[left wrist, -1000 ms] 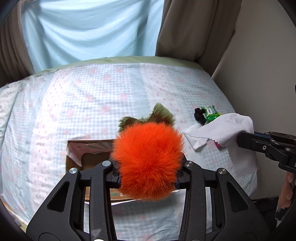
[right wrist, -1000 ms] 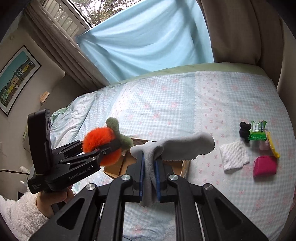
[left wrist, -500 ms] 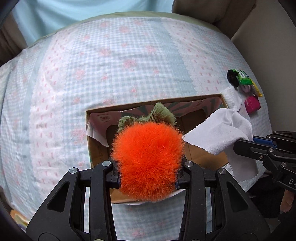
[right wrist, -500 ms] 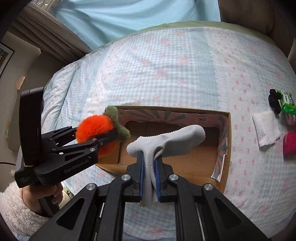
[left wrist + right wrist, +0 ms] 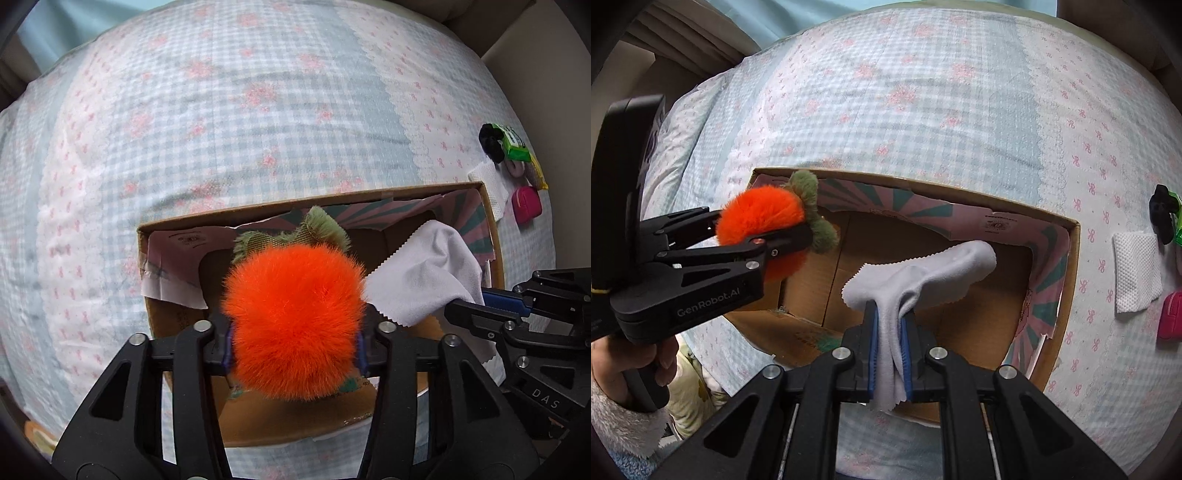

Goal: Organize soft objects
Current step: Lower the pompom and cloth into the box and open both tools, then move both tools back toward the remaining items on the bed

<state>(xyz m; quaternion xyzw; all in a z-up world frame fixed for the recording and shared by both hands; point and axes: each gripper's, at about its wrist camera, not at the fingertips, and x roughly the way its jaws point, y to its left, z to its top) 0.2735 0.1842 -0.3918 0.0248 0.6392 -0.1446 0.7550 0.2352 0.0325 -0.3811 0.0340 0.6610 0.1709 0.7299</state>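
Observation:
My left gripper [image 5: 293, 343] is shut on a fluffy orange plush fruit with green leaves [image 5: 295, 317] and holds it over the left part of an open cardboard box [image 5: 258, 218]. In the right wrist view the plush [image 5: 761, 218] hangs above the box's left rim [image 5: 923, 184]. My right gripper [image 5: 889, 332] is shut on a pale grey cloth [image 5: 923, 273] and holds it over the box's middle. The cloth [image 5: 424, 273] also shows in the left wrist view, with the right gripper [image 5: 491, 306] behind it.
The box sits on a bed with a blue-and-pink checked cover [image 5: 923, 92]. To its right lie a white folded cloth [image 5: 1136, 273], a pink pouch [image 5: 1171, 314], a black soft item [image 5: 1160, 218] and a green packet [image 5: 513, 142].
Both grippers have tilted down and moved forward over the box, each still holding its object. The box now fills the middle of both views.

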